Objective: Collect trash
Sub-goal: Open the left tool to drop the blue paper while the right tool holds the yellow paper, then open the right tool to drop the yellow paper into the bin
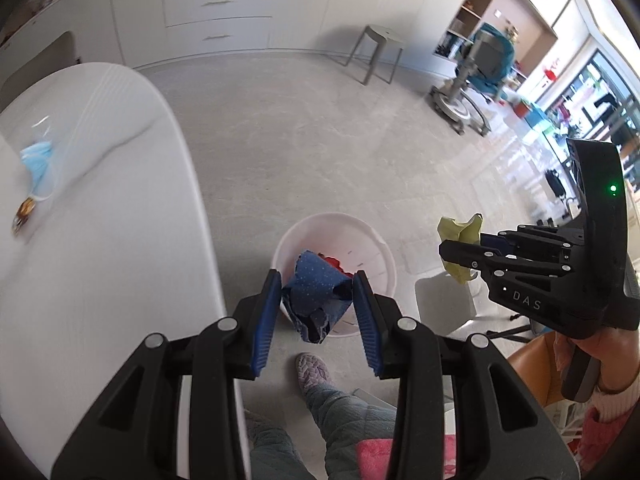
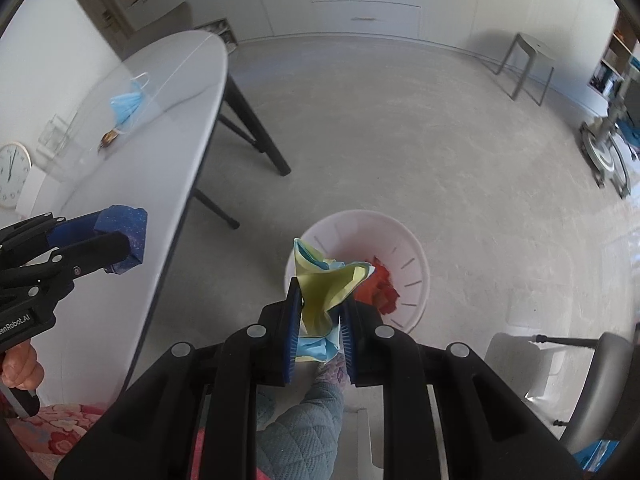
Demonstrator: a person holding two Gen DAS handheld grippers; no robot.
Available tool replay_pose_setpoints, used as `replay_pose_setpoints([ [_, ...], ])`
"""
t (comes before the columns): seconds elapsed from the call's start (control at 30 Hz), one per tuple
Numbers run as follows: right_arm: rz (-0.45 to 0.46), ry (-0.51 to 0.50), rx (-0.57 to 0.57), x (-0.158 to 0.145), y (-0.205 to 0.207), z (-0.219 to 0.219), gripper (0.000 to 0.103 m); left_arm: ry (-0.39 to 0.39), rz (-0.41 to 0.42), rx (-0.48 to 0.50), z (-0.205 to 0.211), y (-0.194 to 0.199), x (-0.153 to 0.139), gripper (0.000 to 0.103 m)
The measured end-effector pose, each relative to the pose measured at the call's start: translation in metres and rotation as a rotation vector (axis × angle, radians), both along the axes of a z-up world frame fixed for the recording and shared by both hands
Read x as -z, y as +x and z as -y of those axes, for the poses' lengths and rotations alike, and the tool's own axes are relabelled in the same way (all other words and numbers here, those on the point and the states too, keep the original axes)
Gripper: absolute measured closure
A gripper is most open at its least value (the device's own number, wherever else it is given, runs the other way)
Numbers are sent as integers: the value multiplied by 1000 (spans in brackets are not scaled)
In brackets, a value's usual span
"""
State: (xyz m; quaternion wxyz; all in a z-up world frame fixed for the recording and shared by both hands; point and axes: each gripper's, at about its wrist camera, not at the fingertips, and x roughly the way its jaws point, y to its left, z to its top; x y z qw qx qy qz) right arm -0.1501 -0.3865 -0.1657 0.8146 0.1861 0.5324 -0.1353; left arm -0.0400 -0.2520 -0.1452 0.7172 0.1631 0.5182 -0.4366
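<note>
1. Below me, the pale floor fills most of both views, with white drawers along the far wall.
2. My white table stands to the left, its dark legs showing in the right wrist view.
3. A grey stool sits well apart near the far wall.
4. My white bin stands on the floor just beside the table, with red scraps already lying in it.
5. My left gripper points steeply down over the bin, its jaws narrow and clamped on a crumpled blue dotted paper, with the blue pads pressing it from both sides.
6. My right gripper also points down at the bin's near rim, its jaws narrow and pinching a crumpled yellow and light blue paper.
7. My right hand shows in the left wrist view, wrapped around its gripper's handle.
8. My foot in a patterned slipper rests on the floor on the near side of the bin.
9. A blue face mask lies on the table, well apart from both grippers.
10. A small brown wrapper lies just beside the mask; I cannot tell whether they touch.
</note>
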Motion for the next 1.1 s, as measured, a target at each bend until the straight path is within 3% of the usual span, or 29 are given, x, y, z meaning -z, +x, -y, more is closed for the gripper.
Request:
replay_pose_setpoints([
  [0.4, 10, 12, 64, 3, -30, 55, 82, 47, -10, 100, 89, -30, 16, 65],
  [0.5, 9, 13, 63, 4, -30, 64, 82, 54, -12, 98, 104, -32, 18, 54],
  [0.57, 8, 16, 62, 6, -29, 69, 82, 56, -9, 93, 111, -33, 16, 37],
  [0.63, 7, 17, 59, 7, -29, 74, 82, 53, 0, 85, 110, -33, 13, 28],
  [0.73, 7, 22, 54, 9, -30, 78, 82, 62, 4, 77, 112, -32, 10, 24],
  [0.83, 4, 28, 43, 11, -26, 79, 82, 72, 22, 46, 110, -31, 8, 13],
  [1.1, -6, 50, -28, 22, -8, 68, 82, 72, 27, -62, 87, -6, -2, 12],
])
